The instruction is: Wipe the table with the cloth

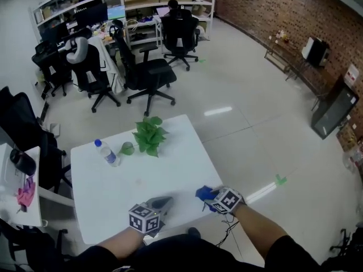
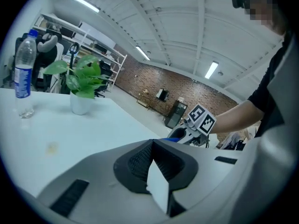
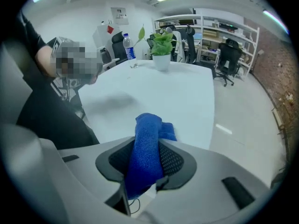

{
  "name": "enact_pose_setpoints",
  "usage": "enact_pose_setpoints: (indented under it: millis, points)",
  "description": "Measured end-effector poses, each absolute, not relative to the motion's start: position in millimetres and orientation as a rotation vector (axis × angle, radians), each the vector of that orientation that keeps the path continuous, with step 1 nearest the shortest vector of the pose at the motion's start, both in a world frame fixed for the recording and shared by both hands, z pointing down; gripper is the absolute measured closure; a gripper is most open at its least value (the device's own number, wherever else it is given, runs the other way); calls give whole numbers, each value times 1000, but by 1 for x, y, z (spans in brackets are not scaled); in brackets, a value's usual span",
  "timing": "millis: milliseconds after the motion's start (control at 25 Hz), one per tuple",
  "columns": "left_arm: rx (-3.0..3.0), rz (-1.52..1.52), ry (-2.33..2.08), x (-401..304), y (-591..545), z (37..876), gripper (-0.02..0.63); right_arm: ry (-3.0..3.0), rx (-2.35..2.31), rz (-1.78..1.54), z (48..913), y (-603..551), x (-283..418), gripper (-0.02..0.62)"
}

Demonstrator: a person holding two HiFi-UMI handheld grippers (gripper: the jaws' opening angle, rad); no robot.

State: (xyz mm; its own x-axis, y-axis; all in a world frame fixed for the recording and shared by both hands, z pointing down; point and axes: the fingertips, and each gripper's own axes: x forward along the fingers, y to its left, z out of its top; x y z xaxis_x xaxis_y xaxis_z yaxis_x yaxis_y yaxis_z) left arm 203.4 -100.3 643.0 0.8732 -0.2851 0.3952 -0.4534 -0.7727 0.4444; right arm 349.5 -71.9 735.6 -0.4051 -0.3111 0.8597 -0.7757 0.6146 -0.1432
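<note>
A blue cloth (image 3: pixel 148 148) is bunched up between the pads of my right gripper (image 3: pixel 150 158), which is shut on it. In the head view this gripper (image 1: pixel 206 196) hovers at the front right corner of the white table (image 1: pixel 170 166), with the cloth (image 1: pixel 202 192) sticking out over the tabletop. My left gripper (image 1: pixel 163 200) rests low at the table's front edge, just left of the right one. Its jaws (image 2: pixel 152 146) meet with no cloth between them. From the left gripper view the right gripper (image 2: pixel 188 133) shows to the right.
A potted green plant (image 1: pixel 149 135) stands at the far middle of the table, a water bottle (image 1: pixel 106 152) to its left, with a small green pot (image 1: pixel 127 148) between them. Office chairs (image 1: pixel 148 75) and desks fill the floor beyond. A side desk (image 1: pixel 20 180) lies left.
</note>
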Motion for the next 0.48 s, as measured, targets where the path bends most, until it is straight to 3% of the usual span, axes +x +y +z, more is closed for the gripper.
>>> enact_pose_setpoints:
  millis: [480]
  points:
    - [2367,288,-914,24,-125,630,606,-1995,698,783,704,-172,126,462]
